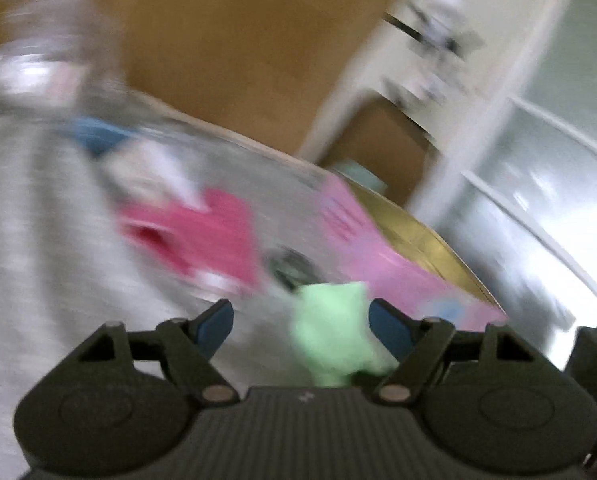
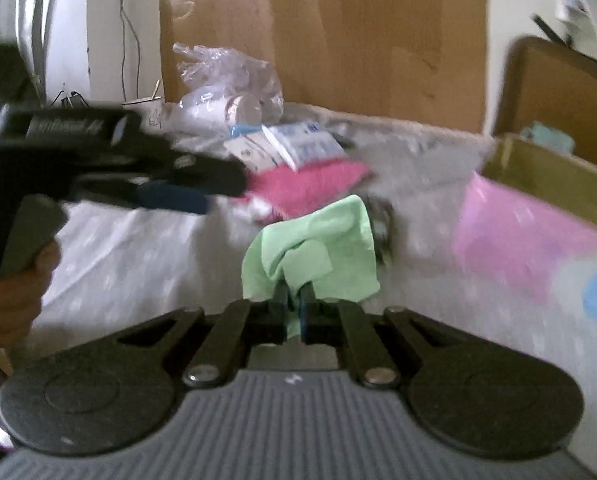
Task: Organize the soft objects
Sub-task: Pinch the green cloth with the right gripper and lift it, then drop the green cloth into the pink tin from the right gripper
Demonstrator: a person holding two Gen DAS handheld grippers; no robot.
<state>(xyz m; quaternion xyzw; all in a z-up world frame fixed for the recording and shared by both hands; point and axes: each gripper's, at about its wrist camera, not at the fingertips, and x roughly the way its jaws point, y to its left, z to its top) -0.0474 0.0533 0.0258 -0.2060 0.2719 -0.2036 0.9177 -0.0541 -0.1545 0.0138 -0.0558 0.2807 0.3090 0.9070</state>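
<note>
My right gripper [image 2: 294, 300] is shut on a light green cloth [image 2: 318, 248], which hangs bunched over its tips above the grey-white bedding [image 2: 138, 248]. In the left wrist view the same green cloth [image 1: 334, 336] sits between the spread blue pads of my left gripper [image 1: 300, 320], which is open; whether it touches them is unclear through blur. The left gripper also shows in the right wrist view [image 2: 170, 196], at the left, held by a hand. A pink cloth [image 2: 310, 188] lies on the bedding behind the green one.
A pink sheet or bag [image 2: 530, 240] lies at the right, beside a cardboard box [image 2: 558, 184]. A clear plastic bag [image 2: 230, 76] and white-blue packets [image 2: 290, 144] sit at the back against a big brown cardboard panel [image 2: 378, 40].
</note>
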